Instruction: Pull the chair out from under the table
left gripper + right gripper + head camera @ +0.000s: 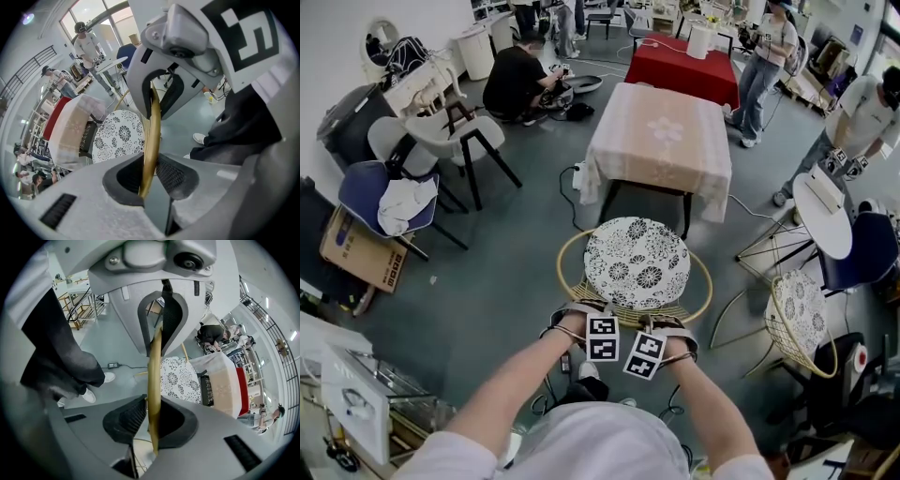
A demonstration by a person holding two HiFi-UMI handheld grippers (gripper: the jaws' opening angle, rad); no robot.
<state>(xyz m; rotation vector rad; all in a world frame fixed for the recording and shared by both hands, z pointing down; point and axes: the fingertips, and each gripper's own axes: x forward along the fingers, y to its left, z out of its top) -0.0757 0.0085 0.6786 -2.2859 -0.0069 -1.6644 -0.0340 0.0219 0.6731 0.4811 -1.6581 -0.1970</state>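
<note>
The chair (636, 265) – a round gold wire frame with a flower-patterned cushion (119, 136) – stands on the grey floor (506, 281) just in front of the table (661, 141) with the pale cloth. Its seat is nearly all out from under the table, and only the far edge is near the table's front.

Both grippers hold the chair at the near side, close beside each other. The left gripper (578, 317) has its jaws partly closed, and the gold rim (151, 136) sits clamped between the ribbed pads. The right gripper (675, 330) is closed in the same way on the same rim, a little further to the right – the thin bar passes straight through its jaws.
</note>
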